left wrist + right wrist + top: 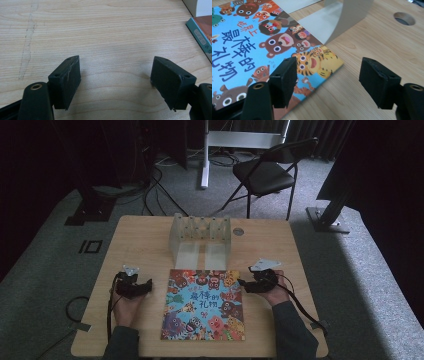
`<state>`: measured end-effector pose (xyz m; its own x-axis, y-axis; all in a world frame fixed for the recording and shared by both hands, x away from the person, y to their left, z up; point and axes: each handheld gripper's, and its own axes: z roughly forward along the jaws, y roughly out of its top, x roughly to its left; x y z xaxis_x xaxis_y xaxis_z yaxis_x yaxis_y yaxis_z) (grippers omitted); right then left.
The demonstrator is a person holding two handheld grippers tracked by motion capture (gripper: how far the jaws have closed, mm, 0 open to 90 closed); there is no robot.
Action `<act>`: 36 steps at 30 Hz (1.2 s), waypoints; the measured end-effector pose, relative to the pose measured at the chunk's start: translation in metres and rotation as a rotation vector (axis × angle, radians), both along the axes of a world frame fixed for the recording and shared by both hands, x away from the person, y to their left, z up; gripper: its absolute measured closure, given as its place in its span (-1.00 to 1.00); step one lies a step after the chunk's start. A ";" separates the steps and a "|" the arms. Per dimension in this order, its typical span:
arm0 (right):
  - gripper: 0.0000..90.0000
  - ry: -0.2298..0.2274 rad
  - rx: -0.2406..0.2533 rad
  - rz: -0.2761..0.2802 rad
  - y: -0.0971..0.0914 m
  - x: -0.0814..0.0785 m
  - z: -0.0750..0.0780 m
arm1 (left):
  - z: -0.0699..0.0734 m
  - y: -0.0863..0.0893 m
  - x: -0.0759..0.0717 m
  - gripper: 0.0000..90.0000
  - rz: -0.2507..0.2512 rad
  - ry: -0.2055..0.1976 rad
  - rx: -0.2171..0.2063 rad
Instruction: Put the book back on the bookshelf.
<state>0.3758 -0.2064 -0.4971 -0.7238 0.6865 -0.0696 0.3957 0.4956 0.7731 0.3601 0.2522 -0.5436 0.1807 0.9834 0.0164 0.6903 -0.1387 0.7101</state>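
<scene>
Picture book (204, 305) first: it lies flat and face up at the middle of the wooden table (145, 245), near the person's edge, its top edge touching or just short of the base of a translucent plastic rack (200, 237) behind it. We judge the book to be thin, light and fairly stiff, with a glossy printed cover that pads could slide on. Lying flush on the wood, it offers no gap underneath, so we would take it by an edge or corner, one jaw over the cover and one worked beneath, or draw it toward the table edge first. The corner nearest our right gripper (328, 77) looks the handiest.

That gripper sits low at the book's right side, jaws apart and holding nothing; in its own view one jaw overlaps the cover's tiger corner while the other stands over bare wood. Our left gripper (116, 80) rests on the table left of the book, jaws also spread wide and empty, with the book's teal spine (201, 37) off to one side.

The cover is bright blue, crowded with cartoon animals and Chinese lettering. The table is pale wood grain with rounded corners and a round cable hole (404, 18). The rack is frosted, with upright dividers. The jaw pads are black, blocky and slightly scuffed.
</scene>
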 end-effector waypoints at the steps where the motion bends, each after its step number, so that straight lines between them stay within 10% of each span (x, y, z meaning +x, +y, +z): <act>1: -0.35 0.005 0.001 0.004 0.002 0.001 0.000 | 0.000 0.000 0.000 -0.46 0.000 0.000 0.000; 25: -0.67 0.133 0.021 0.083 0.025 0.039 -0.024 | 0.021 -0.045 -0.035 -0.38 -0.263 -0.127 -0.050; 36: -0.68 0.196 0.056 0.069 0.027 0.054 -0.039 | 0.017 -0.086 -0.060 -0.49 -0.393 -0.096 -0.014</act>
<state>0.4297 -0.1798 -0.5360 -0.7649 0.6340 0.1140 0.5079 0.4846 0.7122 0.3000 0.1659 -0.5266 0.5412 0.8400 0.0381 0.5173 -0.3683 0.7725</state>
